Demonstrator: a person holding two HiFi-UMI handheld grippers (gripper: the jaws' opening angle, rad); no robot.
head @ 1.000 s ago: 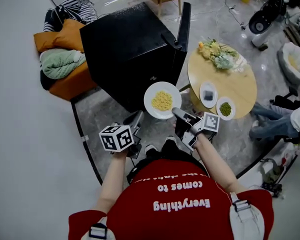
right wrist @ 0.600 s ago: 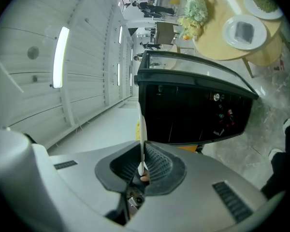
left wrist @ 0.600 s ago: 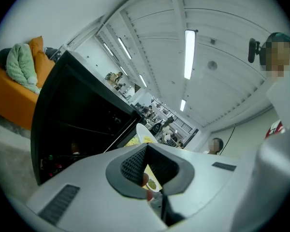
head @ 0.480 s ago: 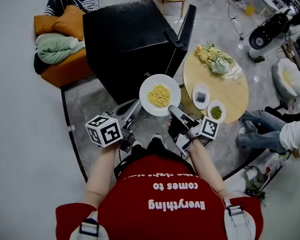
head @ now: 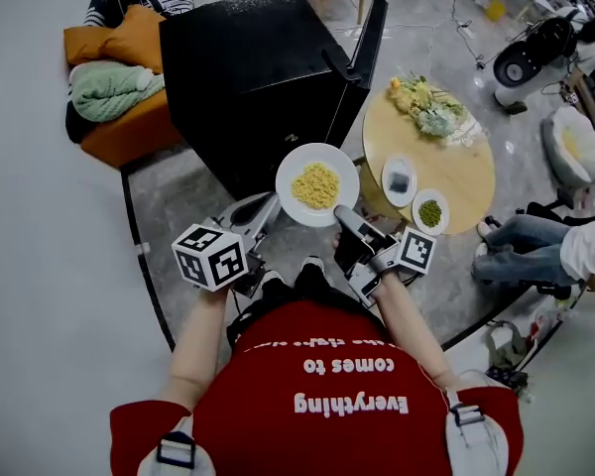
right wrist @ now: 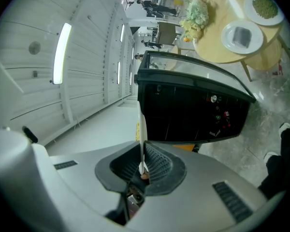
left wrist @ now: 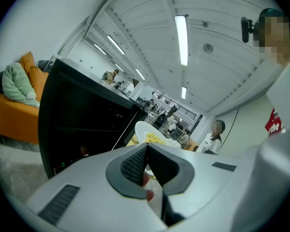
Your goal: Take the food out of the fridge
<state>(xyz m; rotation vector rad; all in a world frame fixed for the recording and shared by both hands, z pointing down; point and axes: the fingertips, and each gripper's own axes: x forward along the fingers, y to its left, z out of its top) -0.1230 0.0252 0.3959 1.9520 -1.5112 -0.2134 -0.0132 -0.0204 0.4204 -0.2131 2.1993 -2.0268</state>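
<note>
While our right tool (head: 343,218) pinches the rim of the white plate (head: 290,170) of yellow noodles (head: 316,184) just in front of the black fridge (head: 248,77), our left tool (head: 266,209) hangs beside the plate, closed on nothing.

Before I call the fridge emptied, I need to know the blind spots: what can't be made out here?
- Fridge interior: head view, hidden under its own top; gripper views, dark, items too small to name.
- Food on the plate: right gripper view shows the plate edge-on only.
- Dark item on the small dish: head view, too small.
</note>
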